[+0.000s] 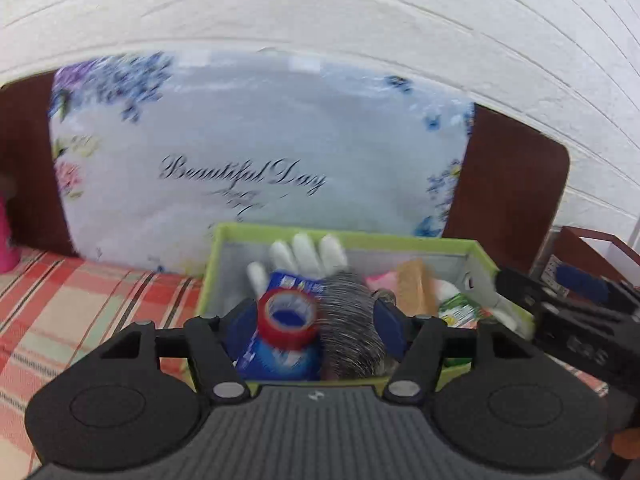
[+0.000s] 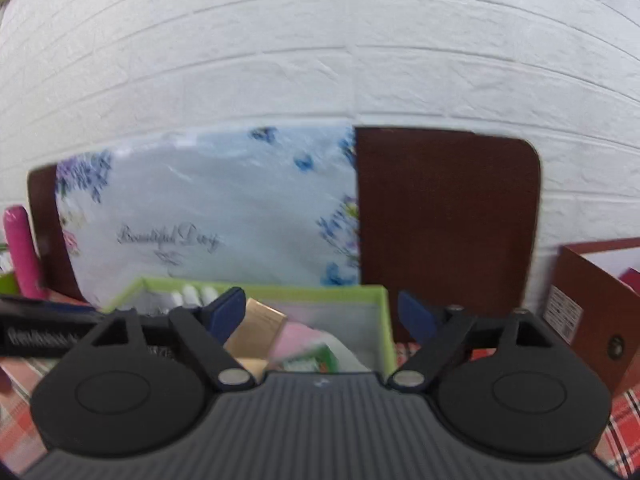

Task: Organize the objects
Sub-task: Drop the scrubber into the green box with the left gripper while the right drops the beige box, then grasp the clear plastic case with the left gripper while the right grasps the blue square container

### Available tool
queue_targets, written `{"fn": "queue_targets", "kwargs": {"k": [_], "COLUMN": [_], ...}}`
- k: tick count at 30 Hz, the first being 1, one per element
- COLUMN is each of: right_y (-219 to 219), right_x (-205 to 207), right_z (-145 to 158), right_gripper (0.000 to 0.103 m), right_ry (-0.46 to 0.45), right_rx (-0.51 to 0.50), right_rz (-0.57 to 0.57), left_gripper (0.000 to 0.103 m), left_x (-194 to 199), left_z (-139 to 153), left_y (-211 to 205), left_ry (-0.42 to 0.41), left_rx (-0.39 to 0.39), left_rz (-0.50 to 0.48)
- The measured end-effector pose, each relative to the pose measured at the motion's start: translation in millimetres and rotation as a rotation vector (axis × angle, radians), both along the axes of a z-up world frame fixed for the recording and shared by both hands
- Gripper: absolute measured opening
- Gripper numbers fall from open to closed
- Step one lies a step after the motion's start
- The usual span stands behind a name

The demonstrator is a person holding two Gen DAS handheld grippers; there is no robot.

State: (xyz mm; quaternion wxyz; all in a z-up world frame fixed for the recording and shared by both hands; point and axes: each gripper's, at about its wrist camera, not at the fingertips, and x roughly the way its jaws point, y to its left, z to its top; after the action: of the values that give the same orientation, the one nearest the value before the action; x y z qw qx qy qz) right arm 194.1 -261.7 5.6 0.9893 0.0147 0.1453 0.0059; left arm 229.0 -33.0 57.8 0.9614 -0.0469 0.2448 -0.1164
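In your left wrist view, your left tongs [image 1: 316, 316] are spread apart and grip nothing; they hang over the near end of the green box [image 1: 280, 233] on the checked bed cover [image 1: 80, 300]. Inside the box you can see a red tape roll [image 1: 289, 316] on a blue packet [image 1: 280, 356], a white glove [image 1: 308, 254] behind them, a gray furry thing [image 1: 352, 320], a tan packet [image 1: 414, 284] and a green-and-white packet [image 1: 460, 306]. In your right wrist view, your right tongs [image 2: 320, 314] are spread wide too, with nothing in them, over the box's right end. It looks like things have just gone into the box. Next, you would look for something not put away, like the pink bottle [image 2: 20, 252] on the left, and reach for it.
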Motion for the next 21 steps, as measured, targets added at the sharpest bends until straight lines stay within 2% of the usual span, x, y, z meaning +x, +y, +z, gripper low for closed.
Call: {"fn": "queue_targets", "kwargs": {"k": [1,3,5,7,10,15,21], "right_y": [-3.0,-7.1,-10.0,-11.7,-10.0,-1.3,5.7], "right_x": [-7.9,-26.5,-45.1,-58.4,-76.6,-100.8,-125.8], "right_z": [-9.8,-28.2,-42.1,-49.3,-51.9,-43.2,-45.9], "right_gripper": [0.085,0.094,0.096,0.099,0.101,0.103,0.103], "right_ry": [-0.006,-0.014,-0.016,0.004,0.025,0.039,0.090], "right_rx": [-0.006,-0.007,0.016,0.057,0.099,0.096,0.096], "right_rz": [0.003,-0.028,-0.048,-0.049,-0.030,-0.001,0.030], "left_gripper": [0.067,0.067,0.070,0.071,0.072,0.073,0.074], "left_x": [-3.3,-12.2,-26.1,-36.0,-49.0,-73.6,-100.6], "left_z": [-5.4,-11.8,-11.6,-9.0,-6.5,-6.1,-20.8], "left_y": [6.4,12.5,10.9,6.4,4.7,-0.8,5.1], "left_ry": [0.012,0.010,-0.042,-0.039,-0.008,0.008,0.054], "left_rx": [-0.008,-0.010,0.031,0.076,0.066,0.154,0.186], "left_rz": [0.006,0.018,0.019,0.032,0.016,0.057,0.073]}}
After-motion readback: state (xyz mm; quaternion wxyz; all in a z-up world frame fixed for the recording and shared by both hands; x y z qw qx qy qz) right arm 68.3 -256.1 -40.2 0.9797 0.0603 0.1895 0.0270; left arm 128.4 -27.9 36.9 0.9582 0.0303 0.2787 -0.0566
